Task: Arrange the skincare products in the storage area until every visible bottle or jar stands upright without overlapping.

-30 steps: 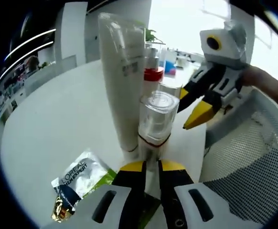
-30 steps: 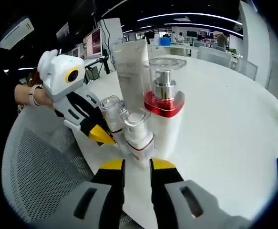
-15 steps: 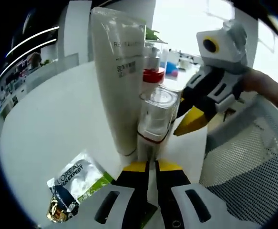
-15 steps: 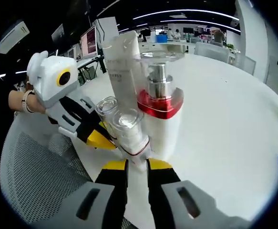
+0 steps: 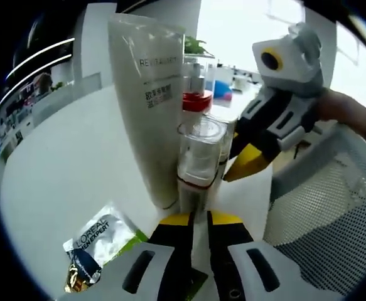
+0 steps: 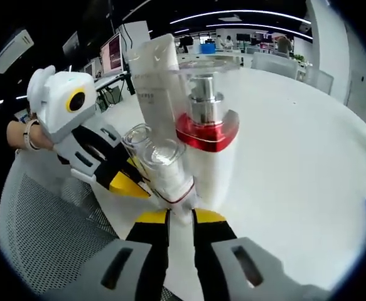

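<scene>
While both grippers work the cluster at the white table [image 5: 63,157] edge, left gripper [image 5: 193,219] has its jaws clamped on a small clear-capped spray bottle [image 5: 197,160] with a red band, upright, touching the tall white tube [image 5: 150,106]. Right gripper [image 6: 180,218] jaws are pinched on a second clear-capped bottle [image 6: 166,168], also red-banded, tilted slightly, just in front of the red-collared pump bottle [image 6: 206,135]. A sachet [image 5: 98,241] lies flat on the table near the left gripper. A mesh chair [image 5: 321,200] sits beside the table. Versus 1 s ago: the left view sits closer to the tube, the right gripper's yellow tip is nearer the left bottle, and the right bottle leans more.
</scene>
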Motion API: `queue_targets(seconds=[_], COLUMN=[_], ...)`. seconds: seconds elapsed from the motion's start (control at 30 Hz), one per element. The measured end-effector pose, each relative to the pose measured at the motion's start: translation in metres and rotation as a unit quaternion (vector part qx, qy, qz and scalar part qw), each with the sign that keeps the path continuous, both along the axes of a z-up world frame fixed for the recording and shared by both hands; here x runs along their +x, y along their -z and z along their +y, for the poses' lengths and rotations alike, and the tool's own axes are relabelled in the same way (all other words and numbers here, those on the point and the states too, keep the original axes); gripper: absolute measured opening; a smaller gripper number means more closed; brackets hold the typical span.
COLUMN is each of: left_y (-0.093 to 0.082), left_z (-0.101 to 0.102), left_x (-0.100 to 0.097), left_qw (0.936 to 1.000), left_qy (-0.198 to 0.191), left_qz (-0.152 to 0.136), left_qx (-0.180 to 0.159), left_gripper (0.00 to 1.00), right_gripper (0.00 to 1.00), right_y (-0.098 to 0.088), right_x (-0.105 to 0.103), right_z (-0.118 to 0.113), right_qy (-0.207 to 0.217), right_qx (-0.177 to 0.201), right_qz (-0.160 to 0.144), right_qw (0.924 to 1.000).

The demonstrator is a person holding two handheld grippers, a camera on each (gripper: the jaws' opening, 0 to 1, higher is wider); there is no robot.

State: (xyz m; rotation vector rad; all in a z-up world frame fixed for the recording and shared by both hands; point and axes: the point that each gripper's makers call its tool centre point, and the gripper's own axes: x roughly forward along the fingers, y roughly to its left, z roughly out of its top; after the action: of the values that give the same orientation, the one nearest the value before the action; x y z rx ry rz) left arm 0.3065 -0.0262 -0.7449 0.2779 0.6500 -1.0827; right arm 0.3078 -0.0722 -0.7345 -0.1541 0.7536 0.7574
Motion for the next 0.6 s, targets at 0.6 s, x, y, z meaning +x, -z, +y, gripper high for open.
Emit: queue_targets(seconds=[0.6], left_y=[-0.0006], left_z=[0.0013], left_x=[0.0032], left_qw=[1.0], left_qy=[-0.001], left_qz=[-0.006], left_qx=[0.002], left_gripper=[0.06], right_gripper=[0.16], right_y=[0.001], right_x=[-0.0021], right_z=[-0.001], right_qy=[-0.001], right_qx=[-0.011], right_qz=[-0.001], right_qw=[0.9999])
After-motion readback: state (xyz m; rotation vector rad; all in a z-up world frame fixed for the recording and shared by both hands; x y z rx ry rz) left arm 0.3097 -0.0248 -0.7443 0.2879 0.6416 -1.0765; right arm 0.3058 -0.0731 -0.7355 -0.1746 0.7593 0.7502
